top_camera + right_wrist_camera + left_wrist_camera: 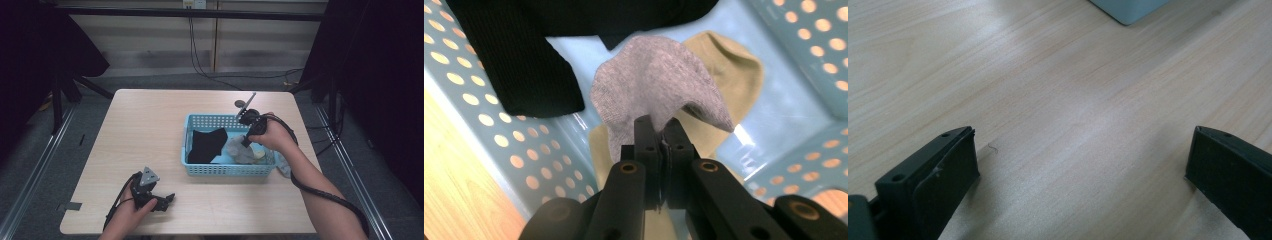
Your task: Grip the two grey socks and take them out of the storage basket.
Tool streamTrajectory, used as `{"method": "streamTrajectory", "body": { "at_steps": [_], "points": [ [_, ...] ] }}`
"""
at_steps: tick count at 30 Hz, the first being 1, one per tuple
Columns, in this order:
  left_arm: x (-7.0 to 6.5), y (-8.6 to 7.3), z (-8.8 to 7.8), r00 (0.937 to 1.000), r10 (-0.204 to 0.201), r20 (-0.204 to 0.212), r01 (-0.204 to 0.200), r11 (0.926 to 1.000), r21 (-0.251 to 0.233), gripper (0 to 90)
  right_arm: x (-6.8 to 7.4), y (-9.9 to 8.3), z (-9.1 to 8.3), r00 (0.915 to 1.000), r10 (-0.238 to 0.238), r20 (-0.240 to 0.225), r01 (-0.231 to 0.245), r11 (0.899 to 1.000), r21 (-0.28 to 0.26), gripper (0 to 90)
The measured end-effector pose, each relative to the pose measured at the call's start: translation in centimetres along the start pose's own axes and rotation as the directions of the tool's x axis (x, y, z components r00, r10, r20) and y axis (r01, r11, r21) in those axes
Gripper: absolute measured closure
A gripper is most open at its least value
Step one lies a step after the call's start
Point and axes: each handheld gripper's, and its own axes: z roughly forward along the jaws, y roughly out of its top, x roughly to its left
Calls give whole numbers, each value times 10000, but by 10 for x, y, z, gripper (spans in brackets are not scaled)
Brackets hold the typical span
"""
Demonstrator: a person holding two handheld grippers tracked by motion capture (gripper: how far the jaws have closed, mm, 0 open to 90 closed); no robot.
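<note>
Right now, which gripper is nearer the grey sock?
Right. The right gripper has its fingers shut on the grey sock inside the blue basket. The left gripper rests open on the table, outside the basket.

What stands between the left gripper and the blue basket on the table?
Nothing visible does. The left gripper rests open on the bare table, and only plain wood lies between it and the blue basket.

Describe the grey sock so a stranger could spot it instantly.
Find the light blue perforated plastic basket on the pale wooden table. At its right end, the right gripper pinches a grey knitted sock. It lies over a beige sock, beside a black knitted garment; it alone is grey.
</note>
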Motion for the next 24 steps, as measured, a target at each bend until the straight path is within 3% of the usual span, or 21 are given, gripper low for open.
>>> {"method": "streamTrajectory", "body": {
  "at_steps": [17, 24],
  "points": [
    [0, 0, 0, 10000, 8, 10, -8, 10000, 30, 0, -10, -5, -38, 9994, 75, 340, -66, 9997, -241, 879],
    [0, 0, 0, 10000, 4, 8, -4, 10000, 30, 0, -16, -11, -58, 9981, 340, 504, -318, 9986, -431, 878]
  ]
}}
